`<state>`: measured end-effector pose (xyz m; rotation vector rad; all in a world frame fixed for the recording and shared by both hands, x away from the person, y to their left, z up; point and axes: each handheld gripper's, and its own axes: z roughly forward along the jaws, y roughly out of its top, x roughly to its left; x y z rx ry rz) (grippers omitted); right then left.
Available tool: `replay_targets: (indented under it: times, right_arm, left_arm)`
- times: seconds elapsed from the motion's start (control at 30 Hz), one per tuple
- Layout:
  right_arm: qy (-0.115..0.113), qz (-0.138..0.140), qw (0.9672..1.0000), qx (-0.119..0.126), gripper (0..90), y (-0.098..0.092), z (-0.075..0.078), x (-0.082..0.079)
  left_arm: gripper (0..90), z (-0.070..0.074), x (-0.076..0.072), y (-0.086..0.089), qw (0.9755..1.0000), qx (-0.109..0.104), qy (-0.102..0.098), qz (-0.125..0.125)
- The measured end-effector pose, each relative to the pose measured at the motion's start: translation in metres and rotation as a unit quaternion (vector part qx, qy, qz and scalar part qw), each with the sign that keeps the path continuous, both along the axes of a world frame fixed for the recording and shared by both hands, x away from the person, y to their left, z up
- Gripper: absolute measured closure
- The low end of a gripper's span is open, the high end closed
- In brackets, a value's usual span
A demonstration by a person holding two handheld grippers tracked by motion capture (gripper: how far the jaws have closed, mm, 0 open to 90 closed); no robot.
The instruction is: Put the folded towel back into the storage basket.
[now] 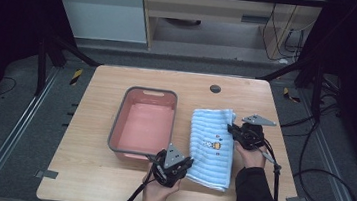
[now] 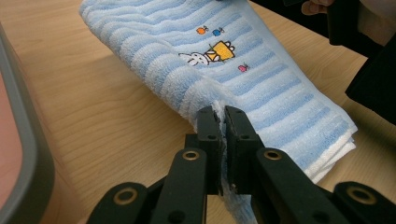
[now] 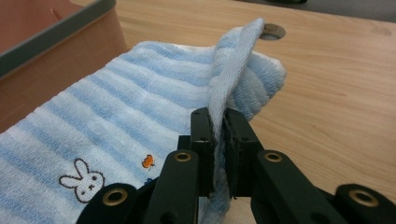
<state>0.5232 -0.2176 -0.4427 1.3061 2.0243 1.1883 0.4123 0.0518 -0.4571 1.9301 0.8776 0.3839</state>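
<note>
Jaws on both sides are pinched onto cloth: the left gripper (image 2: 223, 122) clamps the near edge of the blue striped towel (image 2: 243, 79), and the right gripper (image 3: 219, 122) clamps a raised fold at the towel's far right corner, pulled up into a thin ridge. The towel lies folded on the counter (image 1: 93, 172), just to the right of the pink bin (image 1: 117, 124), its near left corner close beside the bin's near right corner.

Each grip looks slim. In the left gripper view the jaws bite only the very hem, where the layers bunch. If the towel is lifted quickly, the lower layers could slide out and the fold would fall open. In the right gripper view only one thin layer seems caught, so a lift there may peel that layer up and leave the rest lying on the counter.

Uneven pulling is the other risk. If one hand rises or moves ahead of the other, the cloth would sag or twist between them and drag across the wood. On a move toward the bin, a hanging edge could catch on the grey rim (image 1: 174, 111) and end up draped over it rather than inside.
</note>
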Motion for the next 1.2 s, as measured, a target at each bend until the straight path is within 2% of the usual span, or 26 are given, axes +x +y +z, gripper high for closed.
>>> replay_targets:
  times: [0.1, 0.3, 0.5, 0.77, 1.03, 1.2]
  right_arm:
    - [-0.010, 0.000, 0.9999, 0.003, 83.5, -0.001, 0.006, -0.002]
    - [-0.022, 0.001, 0.9997, 0.008, 83.5, 0.000, 0.017, -0.006]
    - [-0.045, 0.004, 0.9990, 0.005, 83.7, 0.005, 0.036, -0.008]
    - [-0.062, 0.009, 0.9980, 0.007, 83.9, 0.015, 0.055, -0.007]
    - [-0.078, 0.013, 0.9968, 0.010, 84.1, 0.028, 0.081, -0.004]
    - [-0.086, 0.018, 0.9961, 0.002, 84.1, 0.038, 0.094, -0.002]
  left_arm:
    - [85.3, 0.008, -0.002, 0.002, 0.9999, 0.000, -0.010, -0.002]
    - [85.2, 0.019, -0.002, 0.007, 0.9998, -0.005, -0.017, -0.001]
    - [85.2, 0.037, 0.001, 0.017, 0.9995, -0.016, -0.028, -0.002]
    - [85.2, 0.053, 0.002, 0.026, 0.9989, -0.023, -0.040, 0.004]
    - [85.3, 0.076, 0.004, 0.040, 0.9978, -0.024, -0.061, 0.010]
    - [85.3, 0.085, 0.005, 0.051, 0.9969, -0.032, -0.069, 0.016]
